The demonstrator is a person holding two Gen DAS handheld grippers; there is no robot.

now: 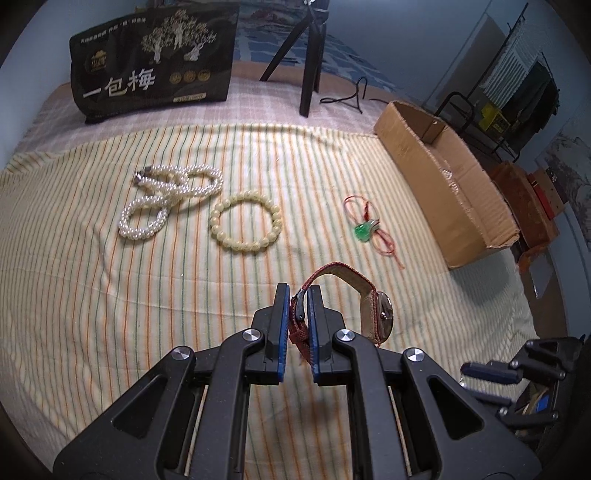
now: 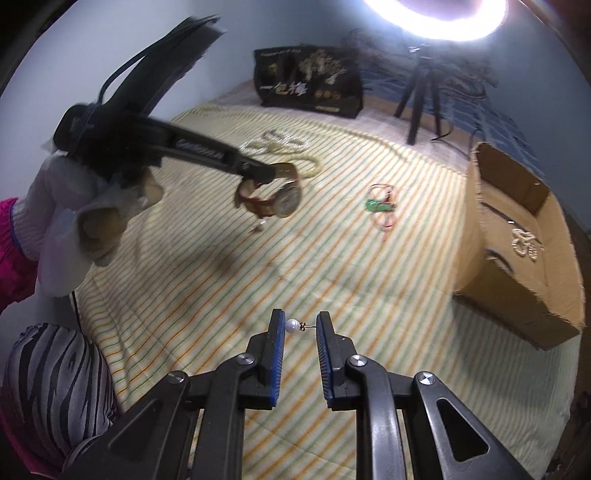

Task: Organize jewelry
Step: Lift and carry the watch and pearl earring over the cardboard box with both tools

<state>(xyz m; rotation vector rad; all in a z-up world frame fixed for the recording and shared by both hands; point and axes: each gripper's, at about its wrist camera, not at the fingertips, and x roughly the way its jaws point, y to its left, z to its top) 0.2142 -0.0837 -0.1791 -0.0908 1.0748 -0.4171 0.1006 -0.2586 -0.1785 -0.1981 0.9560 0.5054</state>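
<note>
My left gripper (image 1: 298, 295) is shut on the red strap of a wristwatch (image 1: 376, 314) and holds it above the striped cloth; the right wrist view shows it (image 2: 260, 177) with the watch (image 2: 284, 201) hanging in the air. My right gripper (image 2: 301, 321) is shut on a pearl earring (image 2: 293, 325), pearl against the left pad, post against the right one. On the cloth lie a pearl necklace (image 1: 170, 199), a cream bead bracelet (image 1: 245, 223) and a green pendant on red cord (image 1: 364, 230). A cardboard box (image 2: 517, 236) at the right holds a pearl piece (image 2: 524, 242).
A black printed bag (image 1: 155, 62) stands at the back of the bed. A tripod (image 1: 310, 55) with a ring light (image 2: 436, 18) stands behind the cloth. A small object (image 2: 258, 226) lies on the cloth under the watch. The box also shows in the left wrist view (image 1: 447, 184).
</note>
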